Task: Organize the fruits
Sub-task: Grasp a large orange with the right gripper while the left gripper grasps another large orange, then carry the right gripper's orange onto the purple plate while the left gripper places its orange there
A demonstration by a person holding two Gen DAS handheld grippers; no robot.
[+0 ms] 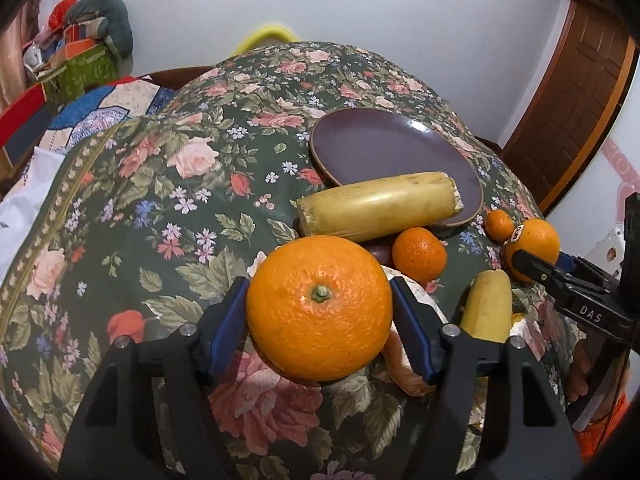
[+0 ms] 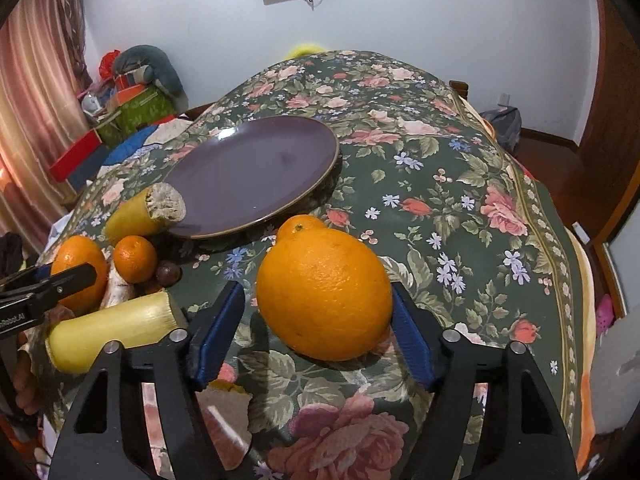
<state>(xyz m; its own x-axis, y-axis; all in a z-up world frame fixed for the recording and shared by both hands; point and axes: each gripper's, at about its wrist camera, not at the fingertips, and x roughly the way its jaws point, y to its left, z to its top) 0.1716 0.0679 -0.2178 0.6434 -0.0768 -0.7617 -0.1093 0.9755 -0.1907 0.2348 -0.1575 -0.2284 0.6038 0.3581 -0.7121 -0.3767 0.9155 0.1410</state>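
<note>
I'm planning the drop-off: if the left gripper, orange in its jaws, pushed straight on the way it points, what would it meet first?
Probably the long yellow fruit just beyond the left gripper's orange, lying against the purple plate; depth is uncertain.

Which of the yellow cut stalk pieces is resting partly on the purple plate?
The longer yellow piece, farther from both grippers: its cut end overlaps the purple plate. The shorter yellow piece lies on the tablecloth, clear of it.

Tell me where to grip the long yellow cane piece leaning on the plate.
Grip the cane piece at mid-length, across its round width, coming from above. It lies sideways with one end on the rim of the plate; the middle is smooth and balanced, the cut ends rough.
</note>
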